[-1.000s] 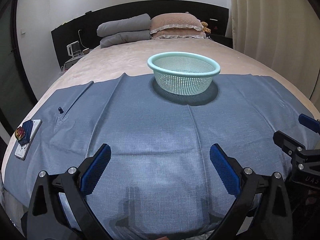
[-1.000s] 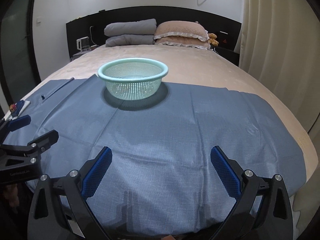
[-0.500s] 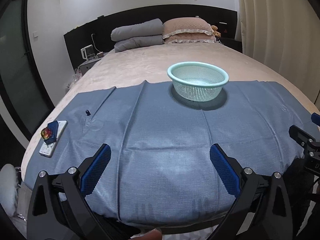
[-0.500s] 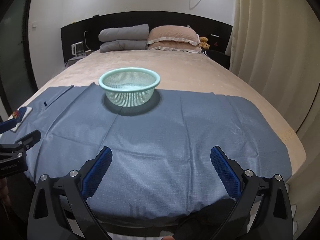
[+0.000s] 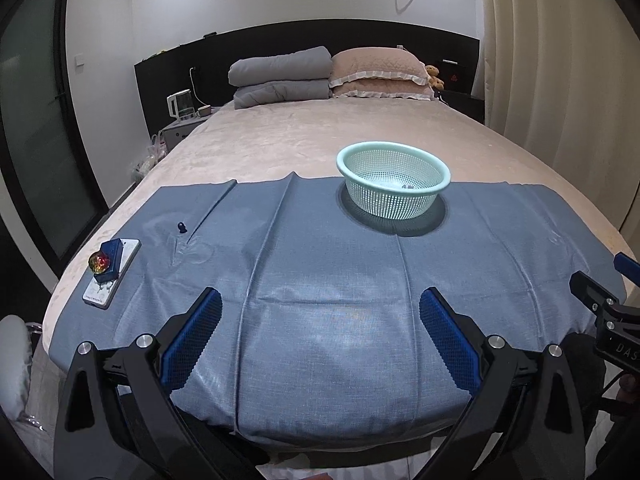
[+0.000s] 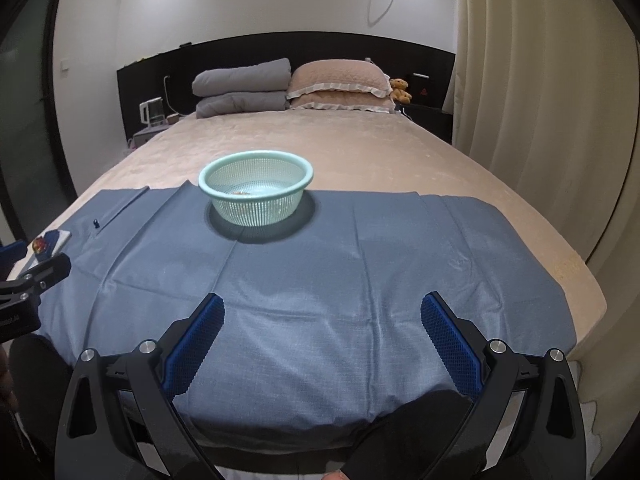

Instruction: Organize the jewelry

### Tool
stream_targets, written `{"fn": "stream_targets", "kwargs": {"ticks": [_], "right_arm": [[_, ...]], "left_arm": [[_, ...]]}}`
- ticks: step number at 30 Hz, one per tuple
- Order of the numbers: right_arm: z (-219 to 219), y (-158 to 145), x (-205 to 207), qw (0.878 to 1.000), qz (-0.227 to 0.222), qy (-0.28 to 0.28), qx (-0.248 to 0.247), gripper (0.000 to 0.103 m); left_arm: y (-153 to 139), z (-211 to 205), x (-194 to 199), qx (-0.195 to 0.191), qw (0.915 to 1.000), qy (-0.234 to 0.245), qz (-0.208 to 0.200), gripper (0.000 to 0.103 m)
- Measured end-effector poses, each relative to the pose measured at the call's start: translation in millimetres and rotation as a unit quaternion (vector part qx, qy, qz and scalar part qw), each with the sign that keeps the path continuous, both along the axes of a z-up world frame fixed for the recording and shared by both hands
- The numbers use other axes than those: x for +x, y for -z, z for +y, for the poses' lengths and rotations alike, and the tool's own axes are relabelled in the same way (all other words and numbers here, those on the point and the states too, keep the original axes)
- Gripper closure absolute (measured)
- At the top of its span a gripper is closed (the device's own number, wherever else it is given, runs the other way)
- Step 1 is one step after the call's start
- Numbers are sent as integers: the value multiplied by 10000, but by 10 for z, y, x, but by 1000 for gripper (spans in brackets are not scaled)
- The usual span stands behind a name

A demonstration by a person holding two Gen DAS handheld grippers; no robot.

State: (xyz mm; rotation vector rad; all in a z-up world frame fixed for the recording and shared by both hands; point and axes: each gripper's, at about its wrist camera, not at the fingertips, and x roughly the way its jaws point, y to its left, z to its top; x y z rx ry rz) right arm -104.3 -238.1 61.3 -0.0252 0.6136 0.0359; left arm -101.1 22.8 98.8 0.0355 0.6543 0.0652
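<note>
A mint-green mesh basket (image 5: 394,182) (image 6: 256,190) stands at the far edge of a blue cloth (image 5: 320,272) (image 6: 320,264) spread over the bed; small pieces lie in its bottom. At the cloth's left edge, a blue box with a colourful round ornament (image 5: 100,262) (image 6: 39,245) rests on a white card (image 5: 113,278). A small dark bead-like piece (image 5: 182,227) (image 6: 96,223) lies alone on the cloth nearby. My left gripper (image 5: 320,334) is open over the cloth's near edge, holding nothing. My right gripper (image 6: 322,334) is open there too, also holding nothing.
Beige bedspread (image 5: 328,136) runs back to grey folded bedding (image 5: 280,76) and pink pillows (image 5: 380,72) at a black headboard. A kettle (image 5: 178,106) sits on the left nightstand. Curtains (image 6: 540,100) hang at the right. A person's dark-clad legs show below the bed edge.
Both grippers have pulled back and risen from the bed, so the basket looks smaller and farther. More of the cloth's near edge and the room shows. Both stay open.
</note>
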Motion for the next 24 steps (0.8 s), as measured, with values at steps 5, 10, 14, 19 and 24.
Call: {"fn": "stream_targets", "kwargs": {"ticks": [5, 10, 14, 19, 24], "right_arm": [[10, 54, -36, 9999, 48, 46, -160, 8], [10, 38, -74, 9998, 21, 52, -204, 8], [24, 49, -95, 9998, 38, 10, -213, 8], [6, 47, -106, 9997, 39, 8, -232, 8], [-3, 50, -105, 9998, 53, 3, -188, 8]], "left_arm": [[51, -82, -11, 36, 9999, 149, 75, 6], [50, -207, -46, 252, 9991, 328, 44, 6], [59, -270, -84, 325, 9985, 431, 57, 6], [53, -284, -100, 278, 9986, 442, 90, 6], [67, -277, -99, 257, 9984, 492, 145, 6]]}}
